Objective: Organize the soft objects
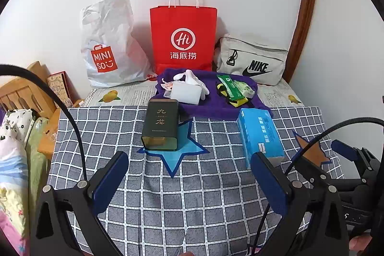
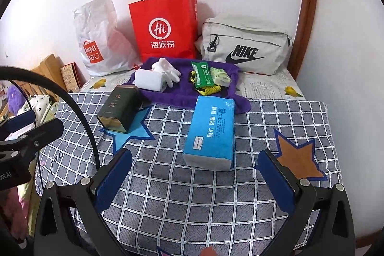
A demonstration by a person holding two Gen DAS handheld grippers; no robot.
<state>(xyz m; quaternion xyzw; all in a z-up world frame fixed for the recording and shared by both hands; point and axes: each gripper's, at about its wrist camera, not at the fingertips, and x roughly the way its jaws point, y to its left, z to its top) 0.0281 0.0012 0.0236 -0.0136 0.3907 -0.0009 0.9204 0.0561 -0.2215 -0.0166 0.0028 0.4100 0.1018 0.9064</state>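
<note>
Both grippers (left [image 1: 189,176], right [image 2: 195,174]) hover with fingers spread wide, holding nothing. The blue tissue pack [image 2: 211,133] lies beside a purple towel [image 2: 182,90], perhaps touching it.

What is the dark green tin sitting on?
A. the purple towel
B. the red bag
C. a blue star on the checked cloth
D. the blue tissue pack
C: the dark green tin stands upright on the blue star of the checked cloth.

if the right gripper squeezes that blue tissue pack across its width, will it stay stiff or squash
The blue tissue pack will probably squash: it looks like thin plastic film over stacked soft paper, visible at its near end. It seems light for its bulk. The glossy wrap may slip somewhat in the open right gripper, and it lies flat on the checked cloth, so rolling seems unlikely.
</note>
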